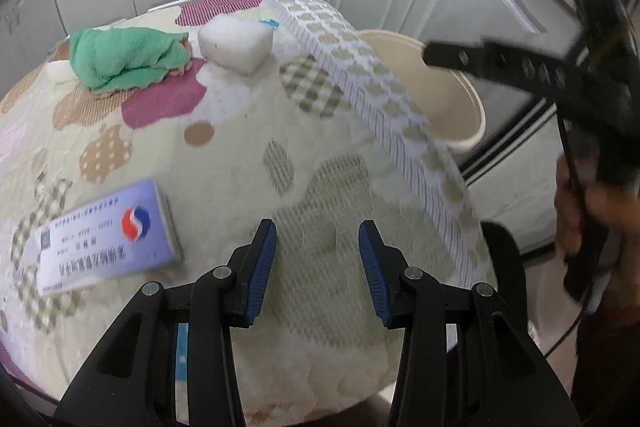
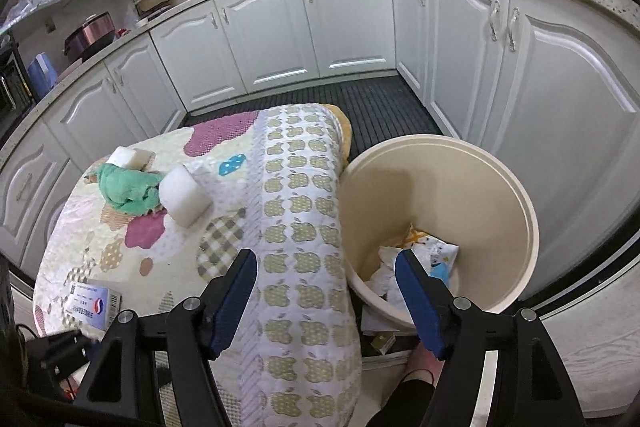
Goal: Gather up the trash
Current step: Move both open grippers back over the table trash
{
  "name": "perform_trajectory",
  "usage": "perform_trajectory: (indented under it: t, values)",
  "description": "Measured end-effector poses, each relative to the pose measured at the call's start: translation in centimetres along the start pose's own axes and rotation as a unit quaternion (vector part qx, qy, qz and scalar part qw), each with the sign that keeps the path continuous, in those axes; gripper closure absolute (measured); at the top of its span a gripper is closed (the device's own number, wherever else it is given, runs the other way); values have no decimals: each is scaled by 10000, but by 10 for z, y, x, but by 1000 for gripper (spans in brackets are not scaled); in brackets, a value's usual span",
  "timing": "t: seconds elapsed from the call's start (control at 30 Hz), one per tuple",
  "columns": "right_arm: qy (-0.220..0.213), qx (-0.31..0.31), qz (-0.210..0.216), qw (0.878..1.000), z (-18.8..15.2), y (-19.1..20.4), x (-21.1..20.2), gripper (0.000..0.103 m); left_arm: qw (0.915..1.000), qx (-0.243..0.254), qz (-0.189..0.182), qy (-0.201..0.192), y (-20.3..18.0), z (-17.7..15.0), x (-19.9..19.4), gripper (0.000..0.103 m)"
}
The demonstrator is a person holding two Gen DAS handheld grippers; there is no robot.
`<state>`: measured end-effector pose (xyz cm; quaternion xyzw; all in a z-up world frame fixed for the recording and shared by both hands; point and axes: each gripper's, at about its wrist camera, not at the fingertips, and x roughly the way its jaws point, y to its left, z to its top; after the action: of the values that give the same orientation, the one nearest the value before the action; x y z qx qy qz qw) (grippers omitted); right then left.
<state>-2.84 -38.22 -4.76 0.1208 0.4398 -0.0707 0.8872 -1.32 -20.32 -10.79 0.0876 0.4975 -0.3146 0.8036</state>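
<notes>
A cream bin (image 2: 500,195) stands on the floor right of the quilt-covered table (image 2: 304,211); crumpled paper and wrappers (image 2: 424,255) lie inside. The bin also shows in the left wrist view (image 1: 460,99). On the table lie a small printed box (image 1: 104,239), a green cloth (image 1: 124,57) and a white foam block (image 1: 236,45). The same box (image 2: 90,301), cloth (image 2: 128,189) and block (image 2: 184,195) show in the right wrist view. My left gripper (image 1: 318,267) is open and empty over the table's near edge. My right gripper (image 2: 326,297) is open and empty above the table edge and bin.
White cabinets (image 2: 344,27) wrap around the back and right. A dark ribbed mat (image 2: 360,103) covers the floor behind the table. A second white block (image 2: 128,157) lies behind the cloth. The person's foot (image 2: 416,367) is beside the bin.
</notes>
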Motion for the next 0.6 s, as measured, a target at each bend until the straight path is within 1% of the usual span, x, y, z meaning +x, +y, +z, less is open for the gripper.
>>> perform_trajectory:
  t: [0.07, 0.17, 0.3, 0.47, 0.6]
  values:
    - [13, -43, 17, 10000, 0, 4, 1, 33, 9999, 89, 92, 41, 2, -4, 1, 62]
    - [28, -100, 27, 9999, 0, 9, 1, 33, 9997, 29, 241, -26, 16, 1, 2, 62]
    - [20, -131, 34, 9999, 0, 13, 0, 33, 9983, -364, 375, -269, 53, 19, 1, 62]
    - [35, -163, 74, 9998, 3, 23, 2, 33, 9917, -937, 697, -540, 115, 47, 3, 62]
    - [50, -259, 122, 9996, 5, 35, 4, 33, 9874, -1318, 652, -591, 154, 57, -4, 62]
